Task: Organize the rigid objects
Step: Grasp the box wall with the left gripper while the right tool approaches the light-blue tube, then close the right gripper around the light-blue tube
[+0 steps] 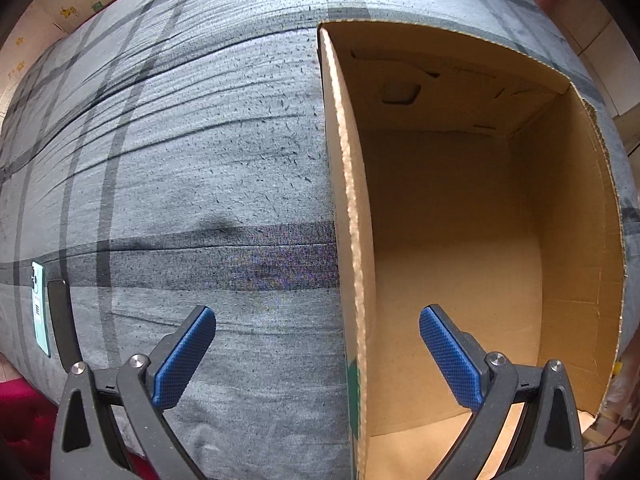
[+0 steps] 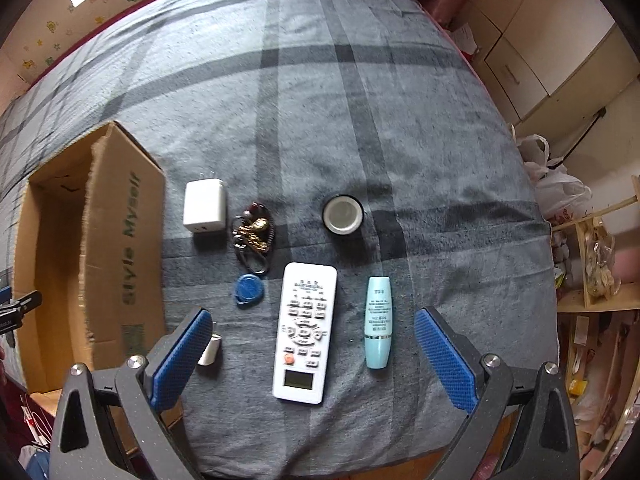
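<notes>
An open cardboard box (image 1: 460, 240) lies on the grey checked bedspread, with nothing inside it. My left gripper (image 1: 316, 344) hangs open over the box's left wall. In the right wrist view the same box (image 2: 120, 248) is at the left, and several items lie beside it: a white charger (image 2: 205, 207), a bunch of keys (image 2: 253, 236), a blue tag (image 2: 248, 289), a black-rimmed cap (image 2: 342, 213), a white remote (image 2: 305, 332), a pale blue tube (image 2: 378, 322) and a small white plug (image 2: 210, 350). My right gripper (image 2: 312, 350) stands open above the remote.
Two phones (image 1: 52, 312) lie at the left edge of the bed in the left wrist view. Right of the bed are cupboards (image 2: 536, 64), a plastic bag (image 2: 556, 184) and wooden shelves (image 2: 596, 280). The far half of the bedspread (image 2: 320, 80) is bare.
</notes>
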